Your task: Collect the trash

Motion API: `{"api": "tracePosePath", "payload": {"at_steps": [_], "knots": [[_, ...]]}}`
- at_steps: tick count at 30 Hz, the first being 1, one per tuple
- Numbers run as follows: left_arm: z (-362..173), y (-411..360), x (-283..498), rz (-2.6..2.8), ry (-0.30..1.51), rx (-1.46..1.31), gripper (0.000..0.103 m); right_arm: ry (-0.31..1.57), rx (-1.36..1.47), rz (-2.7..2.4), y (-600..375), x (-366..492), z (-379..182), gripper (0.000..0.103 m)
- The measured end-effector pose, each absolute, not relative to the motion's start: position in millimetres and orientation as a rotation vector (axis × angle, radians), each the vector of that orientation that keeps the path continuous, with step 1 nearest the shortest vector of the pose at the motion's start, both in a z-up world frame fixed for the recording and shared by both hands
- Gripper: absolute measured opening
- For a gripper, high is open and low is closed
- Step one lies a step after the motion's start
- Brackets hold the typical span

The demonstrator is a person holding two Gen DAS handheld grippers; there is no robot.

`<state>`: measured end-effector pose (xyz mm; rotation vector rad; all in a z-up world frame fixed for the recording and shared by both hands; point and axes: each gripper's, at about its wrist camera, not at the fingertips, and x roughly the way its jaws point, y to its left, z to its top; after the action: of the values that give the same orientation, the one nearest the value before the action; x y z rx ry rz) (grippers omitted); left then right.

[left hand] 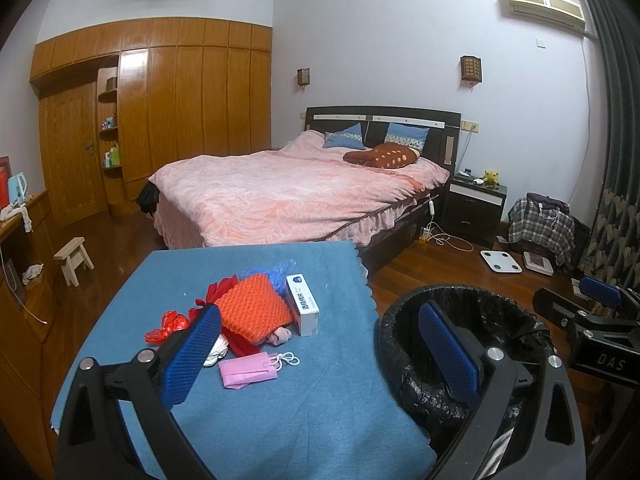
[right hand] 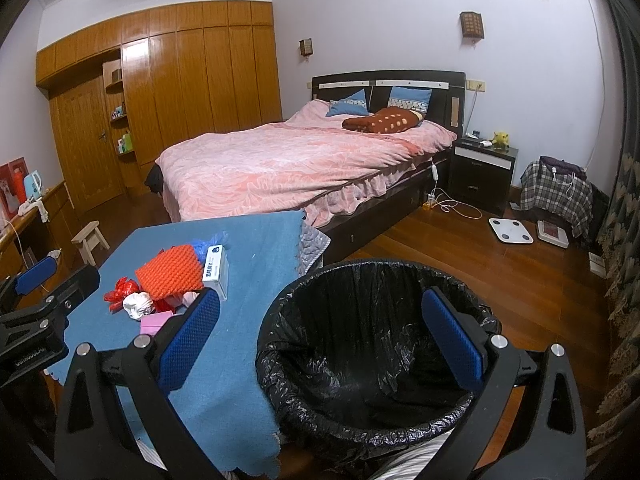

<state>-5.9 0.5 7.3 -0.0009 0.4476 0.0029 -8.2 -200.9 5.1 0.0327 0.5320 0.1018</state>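
The bin (right hand: 360, 344) stood just beside the blue-clothed table (left hand: 280, 400), under the right gripper (right hand: 320, 344), whose fingers were spread wide and empty. The left gripper (left hand: 320, 344) was likewise apart, holding nothing. The trash pile (left hand: 248, 312) lay ahead of its left finger. A careless grab could drag the cloth, or drop the light pink mask (left hand: 248, 372) short of the bin.

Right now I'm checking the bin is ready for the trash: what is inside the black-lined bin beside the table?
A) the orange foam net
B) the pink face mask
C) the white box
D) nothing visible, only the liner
D: in the right wrist view the trash bin shows only its black liner, while the pink face mask, white box and orange foam net lie on the blue tablecloth.
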Motion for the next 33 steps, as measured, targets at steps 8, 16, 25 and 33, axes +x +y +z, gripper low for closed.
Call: {"api": "tracePosePath", "payload": {"at_steps": [8, 16, 25, 33], "knots": [[6, 5, -4, 0.003, 0.450, -0.004, 0.097, 0.535, 0.032, 0.103, -201, -9, 3, 0.098], [-10, 18, -3, 0.012, 0.458, -0.010, 0.097, 0.545, 0.028, 0.118, -186, -3, -12, 0.098], [-25, 50, 14, 0.118, 0.463, -0.012, 0.097, 0.552, -0.007, 0.171, -164, 22, -19, 0.098], [-47, 113, 27, 0.282, 0.520, -0.041, 0.097, 0.596, -0.033, 0.256, -120, 60, -47, 0.098]]}}
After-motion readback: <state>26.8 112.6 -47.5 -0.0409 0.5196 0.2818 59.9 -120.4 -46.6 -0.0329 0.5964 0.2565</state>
